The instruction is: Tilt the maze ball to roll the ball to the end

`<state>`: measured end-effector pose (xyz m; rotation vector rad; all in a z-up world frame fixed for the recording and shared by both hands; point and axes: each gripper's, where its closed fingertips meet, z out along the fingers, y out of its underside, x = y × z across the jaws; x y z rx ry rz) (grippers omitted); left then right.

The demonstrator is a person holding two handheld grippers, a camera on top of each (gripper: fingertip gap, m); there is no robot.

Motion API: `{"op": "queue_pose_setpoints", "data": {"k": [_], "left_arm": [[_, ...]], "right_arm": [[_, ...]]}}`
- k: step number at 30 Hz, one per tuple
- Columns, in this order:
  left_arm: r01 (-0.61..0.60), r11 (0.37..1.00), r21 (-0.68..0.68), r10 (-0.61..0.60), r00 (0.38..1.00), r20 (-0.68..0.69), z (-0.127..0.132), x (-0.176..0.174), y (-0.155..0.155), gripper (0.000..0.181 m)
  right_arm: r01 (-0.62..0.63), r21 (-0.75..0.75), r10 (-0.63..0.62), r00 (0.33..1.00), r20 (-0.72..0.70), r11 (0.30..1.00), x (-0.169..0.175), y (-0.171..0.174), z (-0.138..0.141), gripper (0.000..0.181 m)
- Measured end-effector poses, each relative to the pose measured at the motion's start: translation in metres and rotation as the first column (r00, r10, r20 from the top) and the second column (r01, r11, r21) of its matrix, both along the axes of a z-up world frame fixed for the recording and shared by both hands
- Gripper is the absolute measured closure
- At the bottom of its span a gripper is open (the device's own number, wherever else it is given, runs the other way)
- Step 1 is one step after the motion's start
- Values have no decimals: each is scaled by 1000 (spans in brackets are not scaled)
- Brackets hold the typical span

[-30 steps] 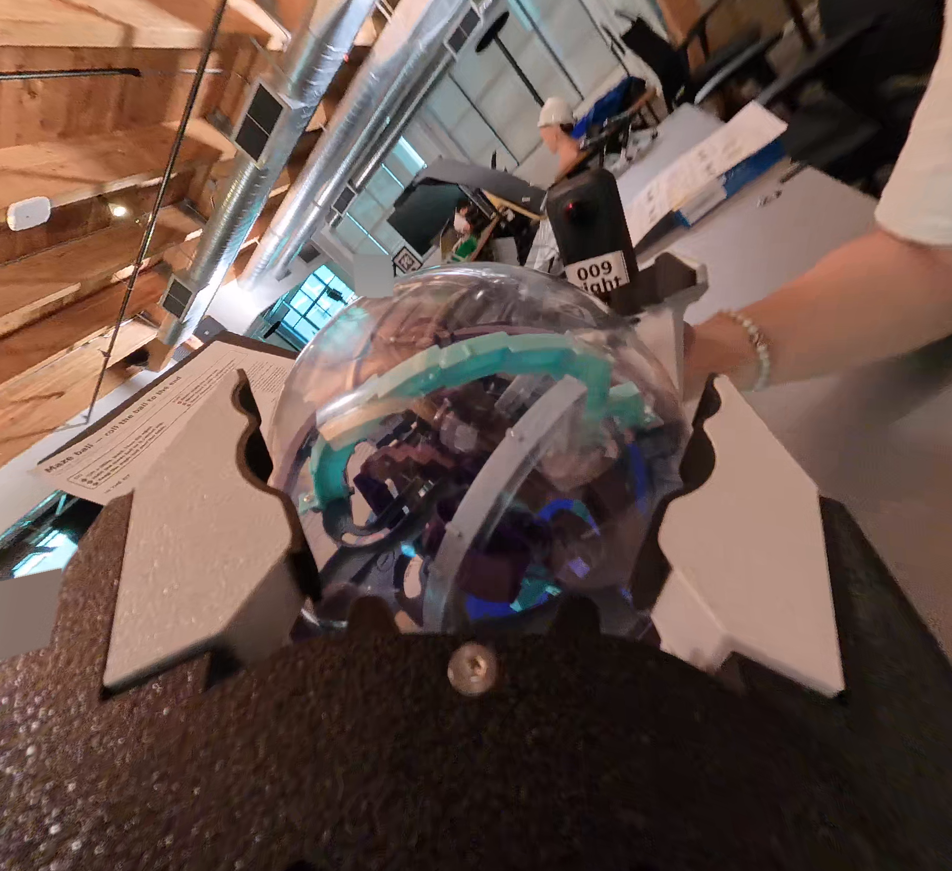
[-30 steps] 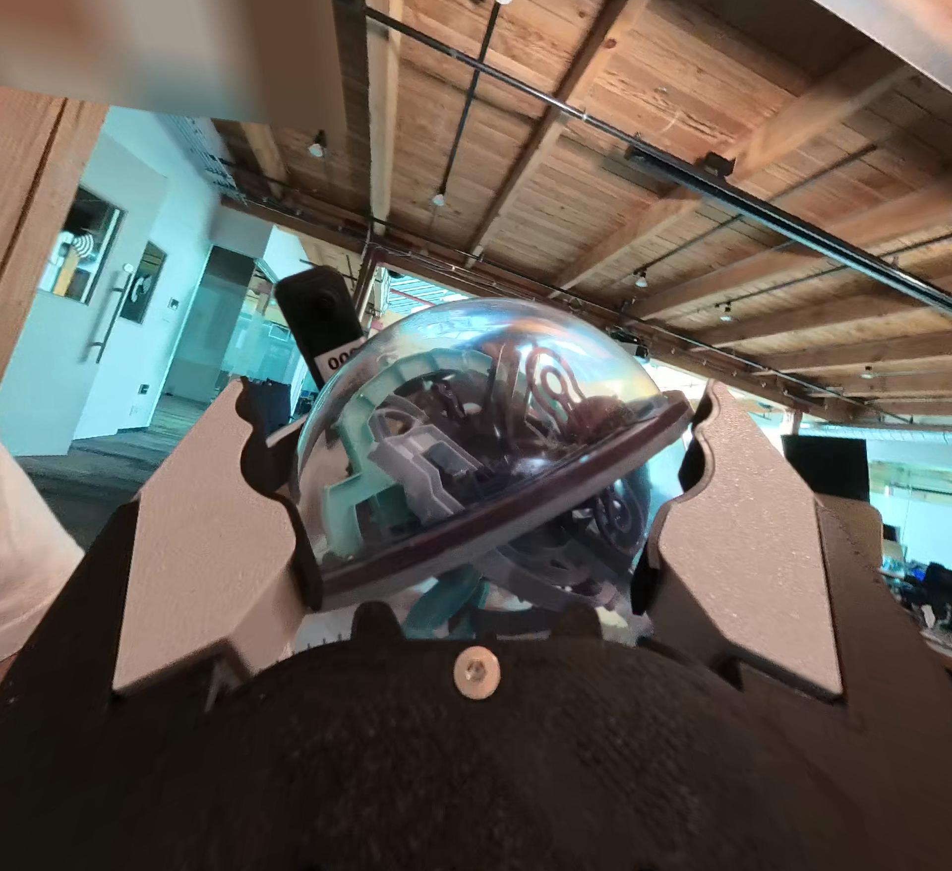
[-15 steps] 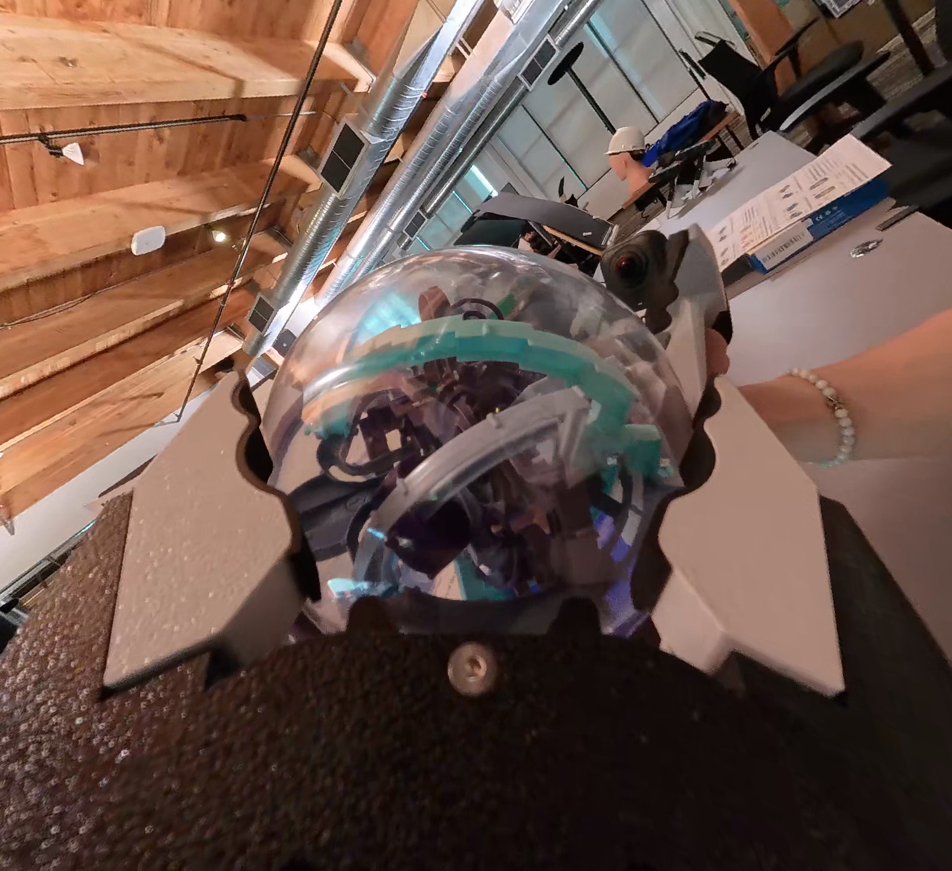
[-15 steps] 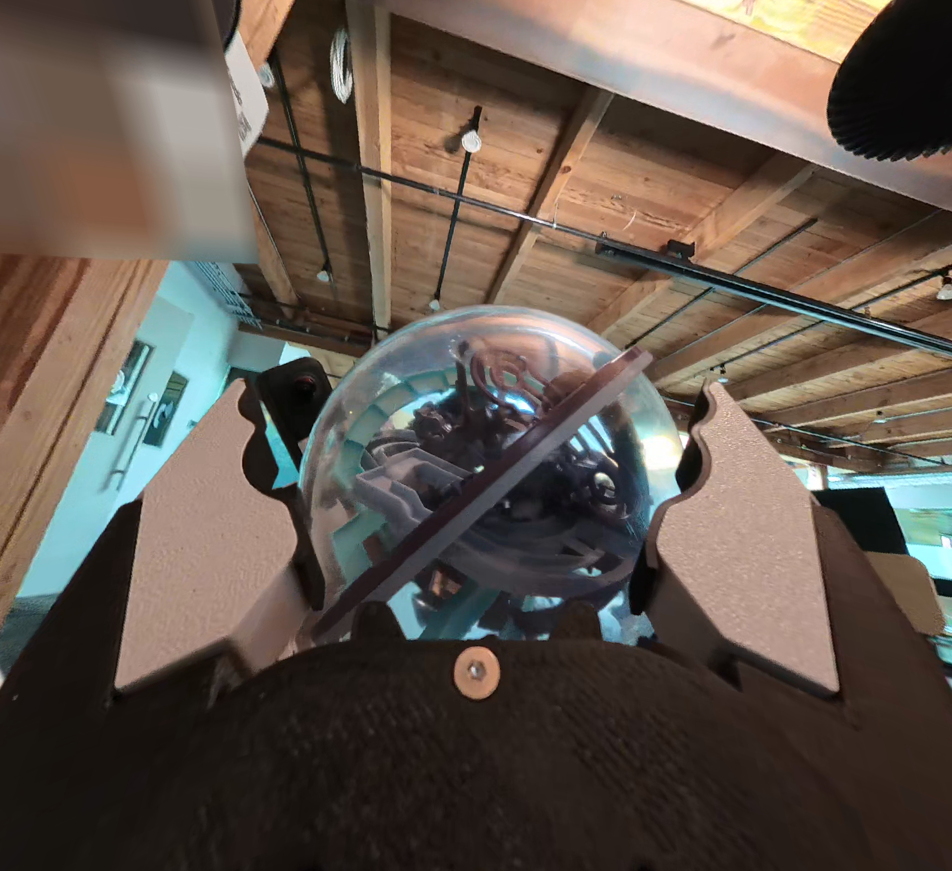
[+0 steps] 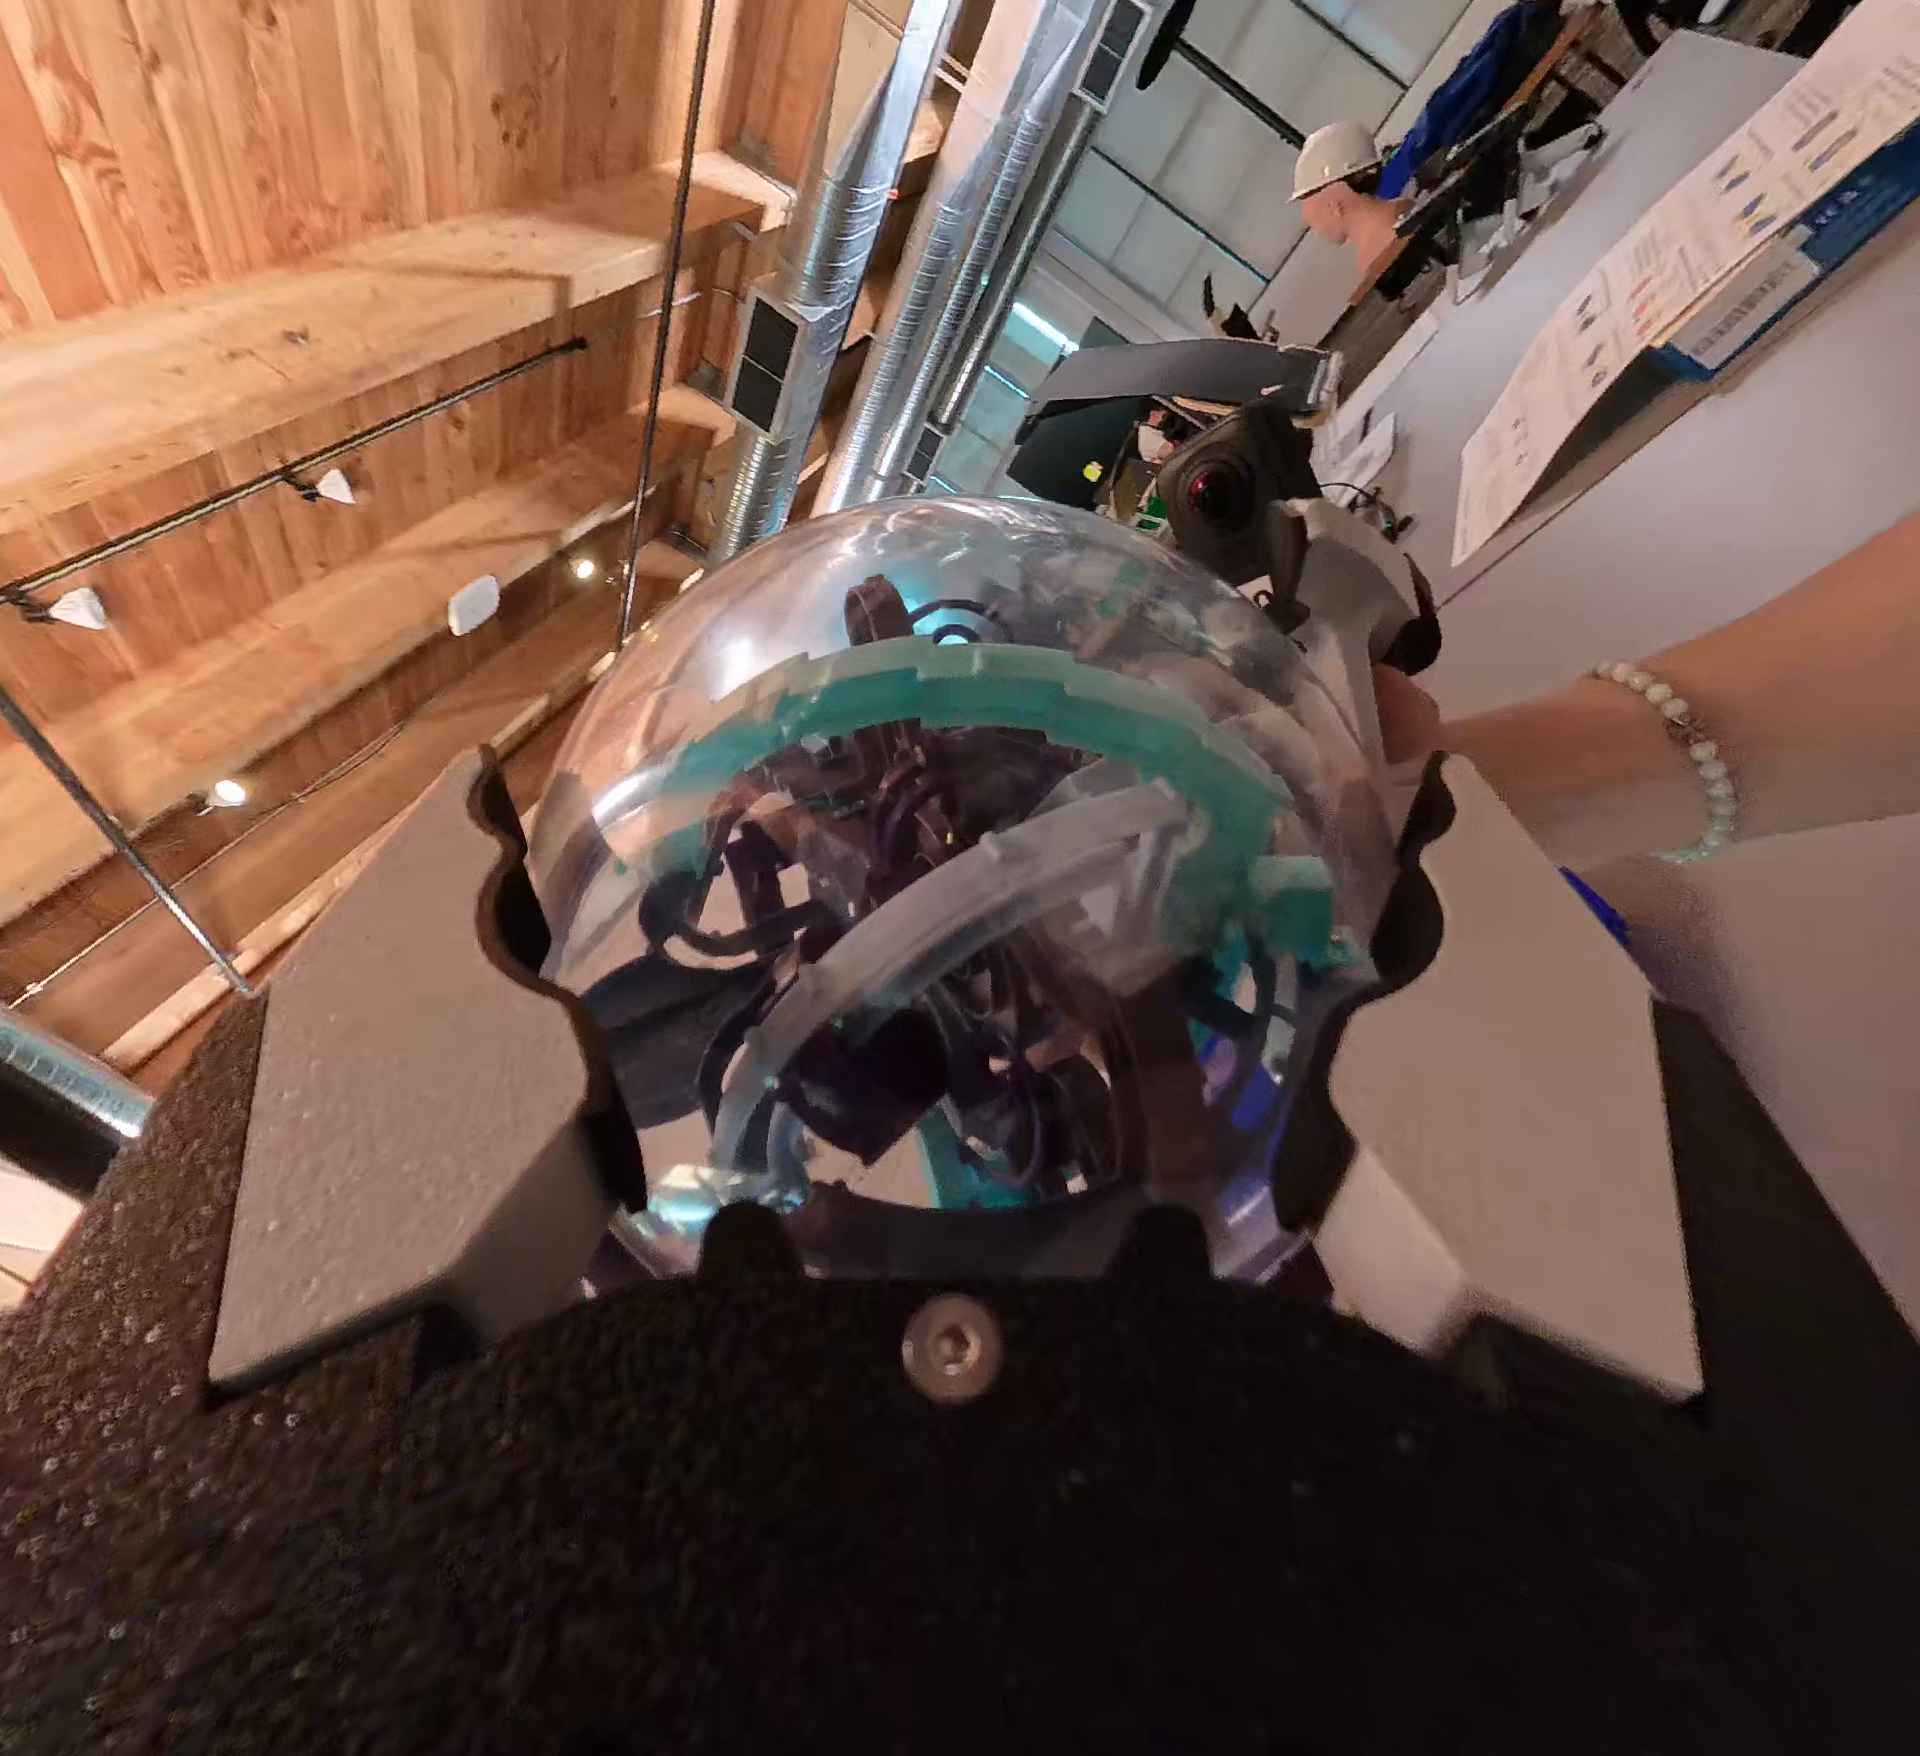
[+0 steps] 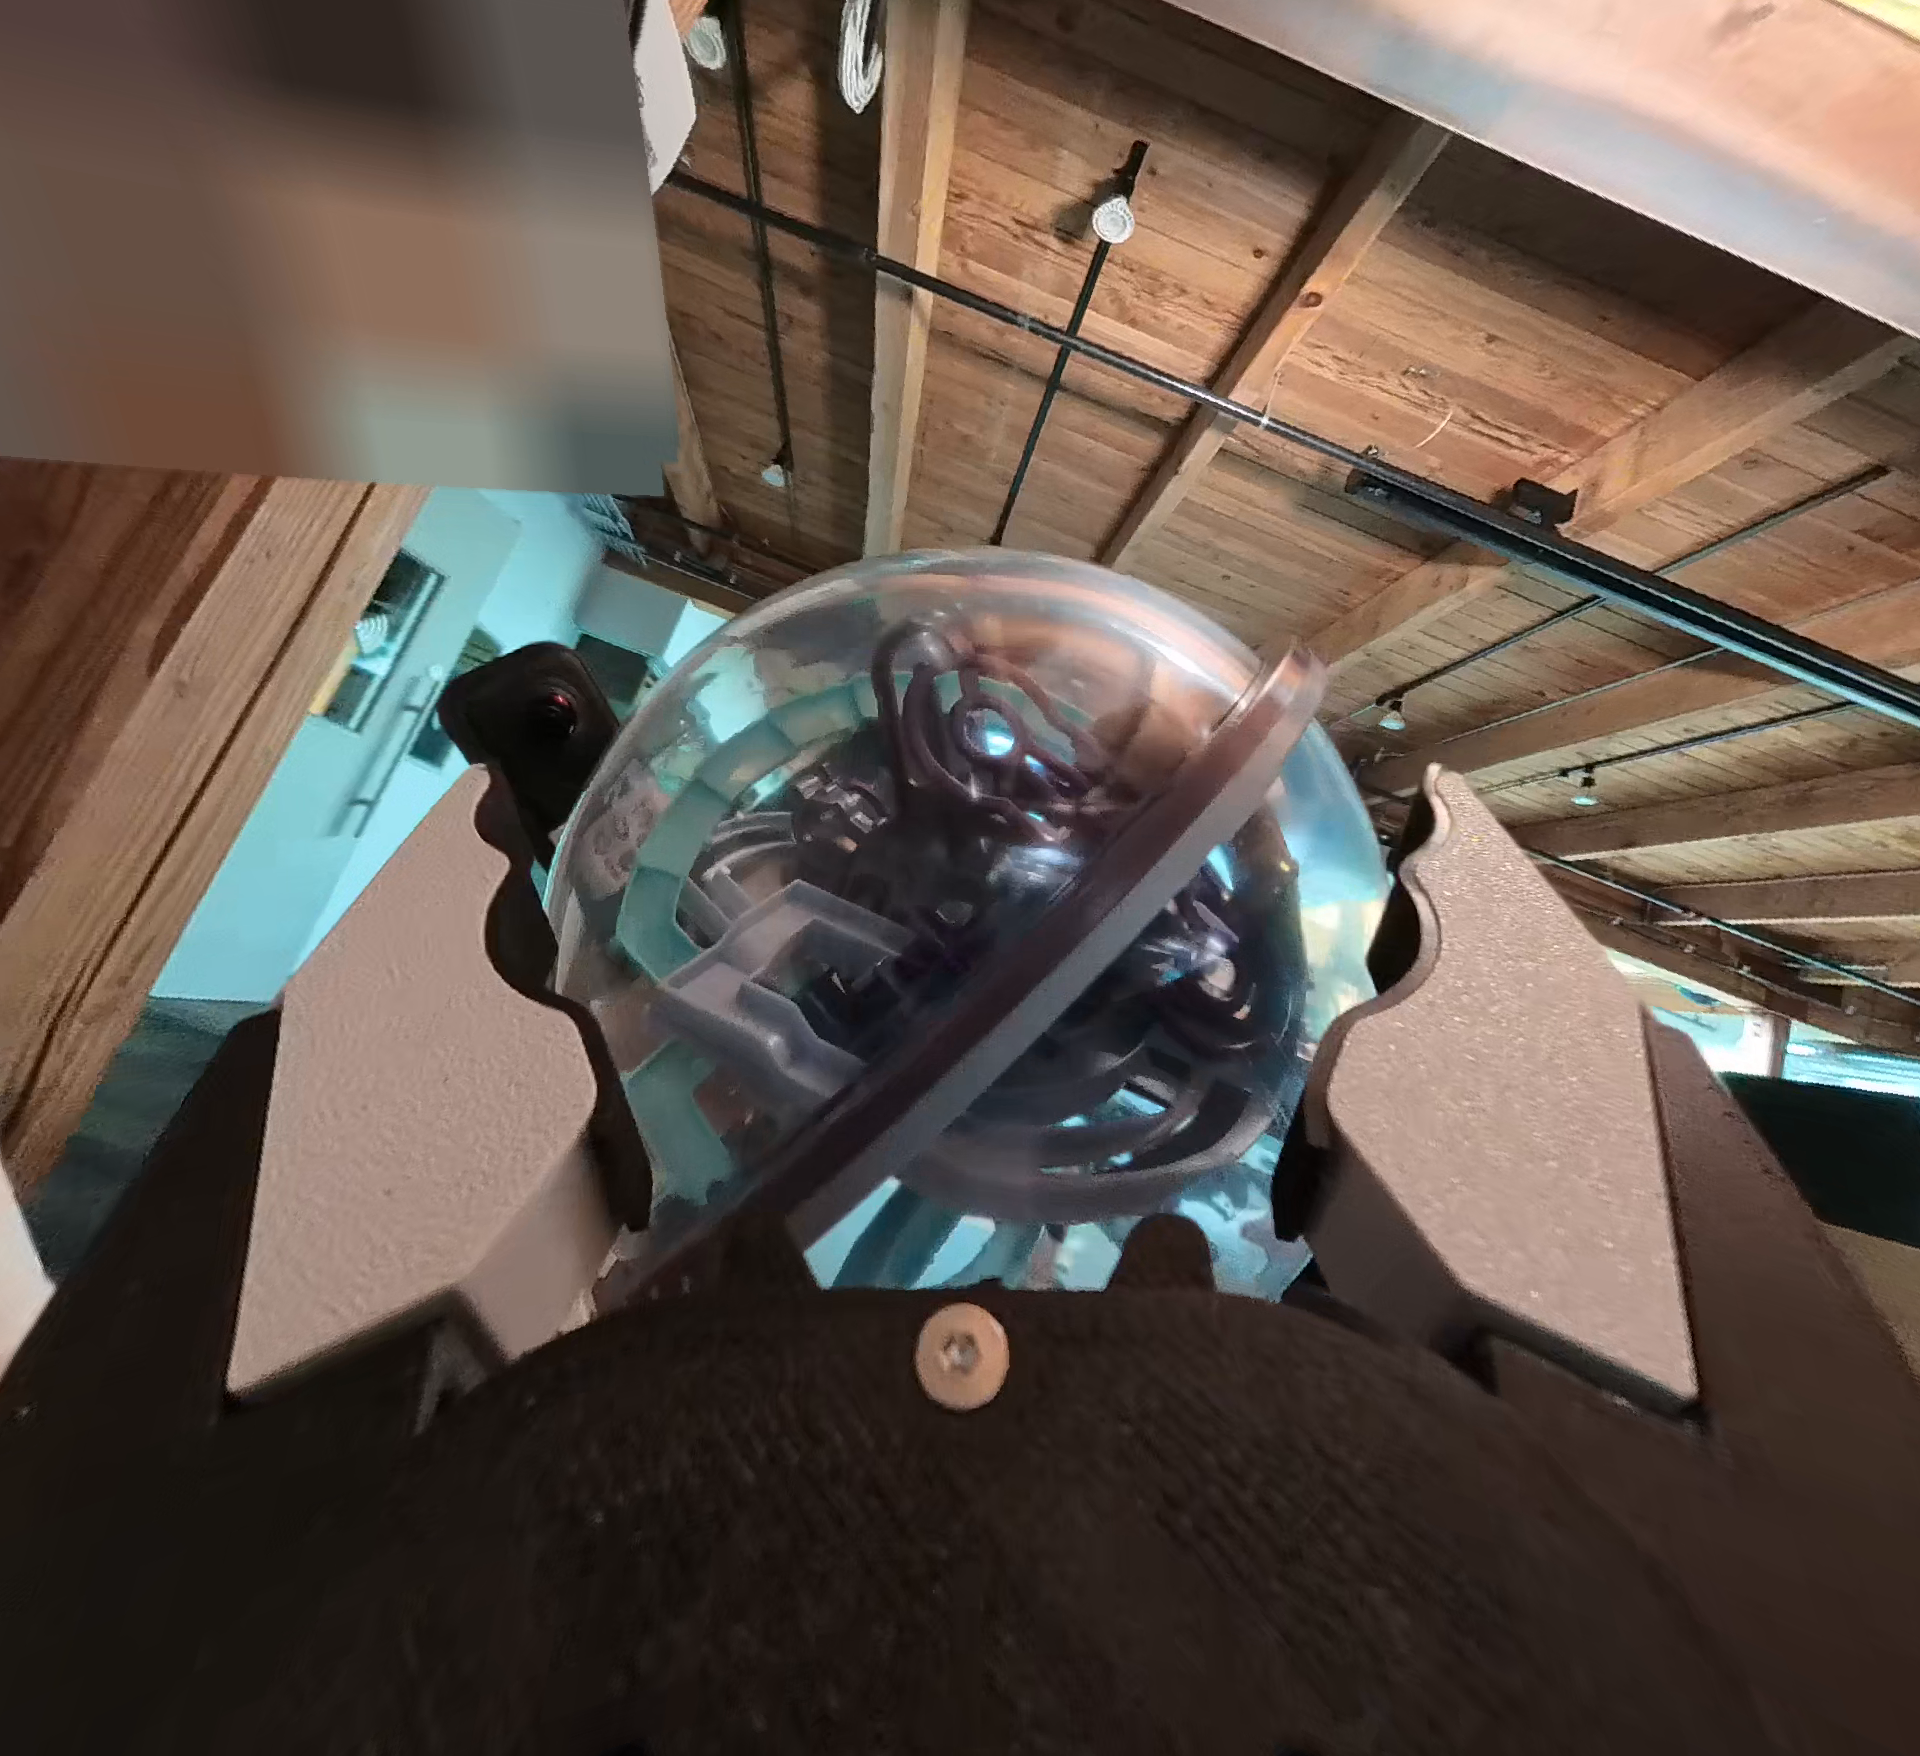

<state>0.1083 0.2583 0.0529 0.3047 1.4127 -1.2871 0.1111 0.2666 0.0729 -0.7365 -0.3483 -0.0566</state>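
My left gripper (image 5: 961,885) pinches the maze ball (image 5: 956,865) from both sides, and the clear ball sits snug between its two grey fingers (image 5: 416,1062). A teal track (image 5: 997,709) curves across inside it. My right gripper (image 6: 961,896) squeezes the same maze ball (image 6: 966,885) from the other side, with its dark ring (image 6: 1122,927) tilted. The ball is up in the air, away from the grey tabletop (image 5: 1662,501). I cannot see the little ball inside.

The maze ball (image 6: 966,917) has tipped further, its dark equator band (image 6: 1049,968) now steeply diagonal.
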Motion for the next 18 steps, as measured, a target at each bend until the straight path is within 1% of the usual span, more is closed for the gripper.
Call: {"op": "queue_pose_setpoints", "data": {"k": [3, 6, 9, 13, 18], "left_arm": [[-5, 999, -32, 5, 1000, -3, 3, 2, 9, 23], [-21, 999, -42, 20, 1000, -17, 3, 7, 14, 23], [-36, 998, -50, 34, 998, -48, 0, 14, 18, 23], [-20, 997, -74, 16, 998, -54, 3, 19, 16, 25], [32, 986, -164, -40, 998, -46, 16, 20, 15, 28]], "right_arm": [[-43, -8, 43, 999, -31, 999, 5, 9, 2, 24], [-79, 20, 80, 992, -96, 997, 13, 15, -1, 24], [-101, 2, 100, 983, -151, 995, 22, 20, -4, 24], [-140, 25, 142, 961, -239, 990, 33, 17, -3, 24], [-156, 57, 166, 922, -350, 986, 49, 14, 2, 24]]}}
